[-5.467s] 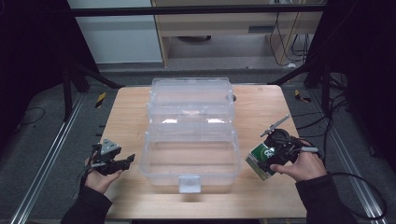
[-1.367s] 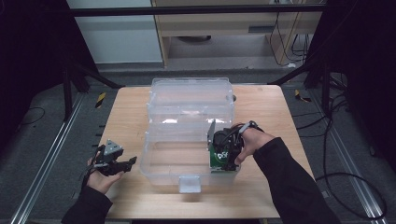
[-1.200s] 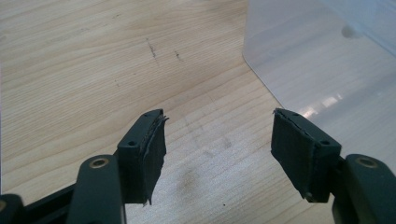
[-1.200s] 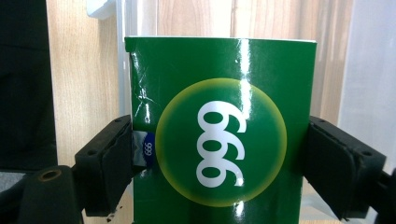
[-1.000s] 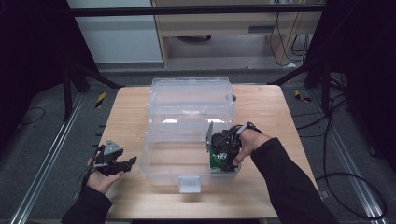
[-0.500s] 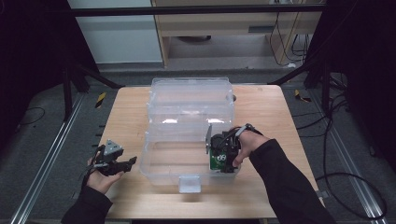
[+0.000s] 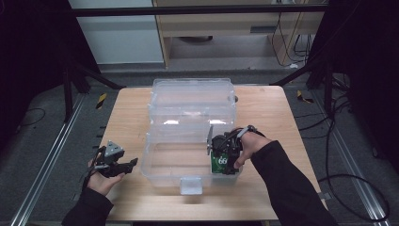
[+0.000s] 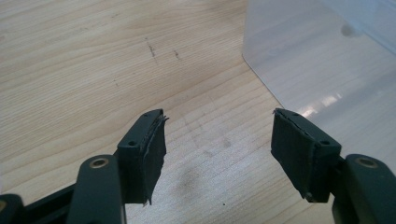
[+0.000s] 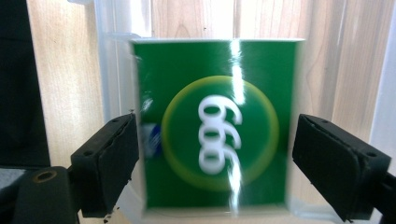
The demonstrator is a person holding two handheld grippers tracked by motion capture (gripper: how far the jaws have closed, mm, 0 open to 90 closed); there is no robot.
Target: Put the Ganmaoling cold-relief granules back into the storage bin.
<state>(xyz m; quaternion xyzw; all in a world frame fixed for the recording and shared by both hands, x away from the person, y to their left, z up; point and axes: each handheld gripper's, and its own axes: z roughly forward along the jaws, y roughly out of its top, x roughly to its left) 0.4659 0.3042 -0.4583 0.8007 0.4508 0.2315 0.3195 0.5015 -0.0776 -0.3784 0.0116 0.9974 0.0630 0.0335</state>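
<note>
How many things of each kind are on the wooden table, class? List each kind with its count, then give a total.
Clear plastic box, lid open: 1
Green packet inside the box: 1
Hand-held grippers, left gripper and right gripper: 2
Total: 4

Dim room beyond a pale wooden table (image 7: 127, 117), with grey floor (image 7: 42, 155) and metal rails (image 7: 40, 179) at either side, a white panel (image 7: 122, 40) and wooden cabinet (image 7: 221, 21) behind, black cables (image 7: 348, 179) at right.
</note>
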